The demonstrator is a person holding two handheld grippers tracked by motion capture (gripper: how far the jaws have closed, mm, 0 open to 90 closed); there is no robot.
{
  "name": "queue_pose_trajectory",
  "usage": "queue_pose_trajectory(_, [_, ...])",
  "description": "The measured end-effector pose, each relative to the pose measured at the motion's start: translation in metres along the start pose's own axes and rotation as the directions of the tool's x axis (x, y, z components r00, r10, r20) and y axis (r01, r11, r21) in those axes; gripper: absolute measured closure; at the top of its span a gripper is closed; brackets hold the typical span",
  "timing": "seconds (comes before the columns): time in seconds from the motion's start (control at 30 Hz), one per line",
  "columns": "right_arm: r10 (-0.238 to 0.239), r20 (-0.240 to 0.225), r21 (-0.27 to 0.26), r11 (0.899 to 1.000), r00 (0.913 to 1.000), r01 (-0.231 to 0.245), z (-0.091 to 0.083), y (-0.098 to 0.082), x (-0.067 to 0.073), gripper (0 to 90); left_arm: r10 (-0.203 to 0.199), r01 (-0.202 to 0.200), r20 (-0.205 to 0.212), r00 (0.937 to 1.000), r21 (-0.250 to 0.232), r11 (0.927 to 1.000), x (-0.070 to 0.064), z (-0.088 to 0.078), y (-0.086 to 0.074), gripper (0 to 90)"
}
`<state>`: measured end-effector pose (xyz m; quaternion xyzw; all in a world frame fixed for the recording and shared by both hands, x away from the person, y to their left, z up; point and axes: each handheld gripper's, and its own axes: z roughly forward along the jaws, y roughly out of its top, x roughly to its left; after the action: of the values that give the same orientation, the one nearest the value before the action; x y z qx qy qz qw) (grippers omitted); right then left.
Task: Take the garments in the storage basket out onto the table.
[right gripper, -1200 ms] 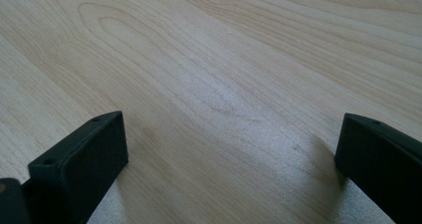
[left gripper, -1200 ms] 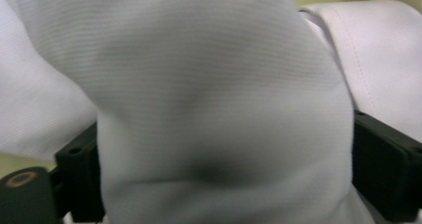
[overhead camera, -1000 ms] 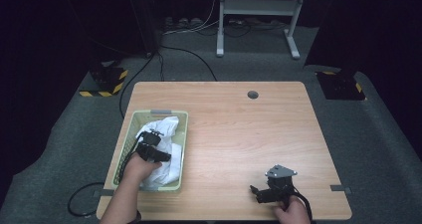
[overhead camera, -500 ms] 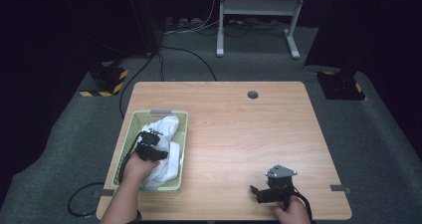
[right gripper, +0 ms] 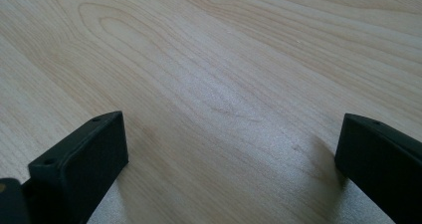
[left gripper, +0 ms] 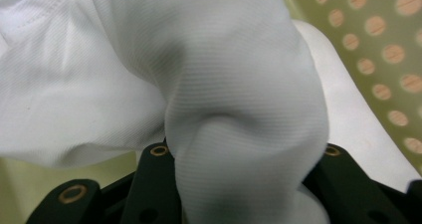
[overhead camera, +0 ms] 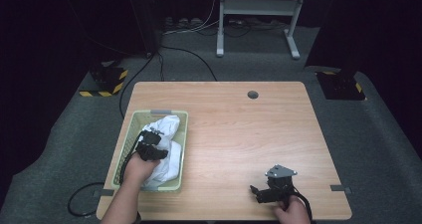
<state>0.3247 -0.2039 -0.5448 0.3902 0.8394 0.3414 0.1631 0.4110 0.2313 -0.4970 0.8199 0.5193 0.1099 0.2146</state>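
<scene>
Left gripper view shows our left tongs [left gripper: 244, 184] having just closed, clamping white cloth [left gripper: 224, 84], probably a shirt, inside the green basket [left gripper: 378, 45]; our right tongs [right gripper: 231, 159] gape wide above the surface [right gripper: 224, 59].

My left gripper [overhead camera: 149, 145] inside the basket [overhead camera: 130, 134] at the table's [overhead camera: 239, 129] left, cloth [overhead camera: 166, 134] bunched around it, my right gripper [overhead camera: 259, 193] well apart, on bare tabletop.
</scene>
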Motion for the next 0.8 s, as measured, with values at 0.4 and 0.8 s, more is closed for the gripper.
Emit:
queue_pose_trajectory(0.4, [0.000,0.000,0.000,1.000,1.0000,0.000,0.000,0.000,0.000,0.0,0.047,-0.048,-0.007,0.9988,-0.131,0.9902,-0.011,-0.024,0.001,64.2])
queue_pose_trajectory(0.8, [0.000,0.000,0.000,1.000,1.0000,0.000,0.000,0.000,0.000,0.0,0.051,-0.055,-0.023,0.9984,-0.242,0.9687,-0.014,-0.041,-0.011,64.6])
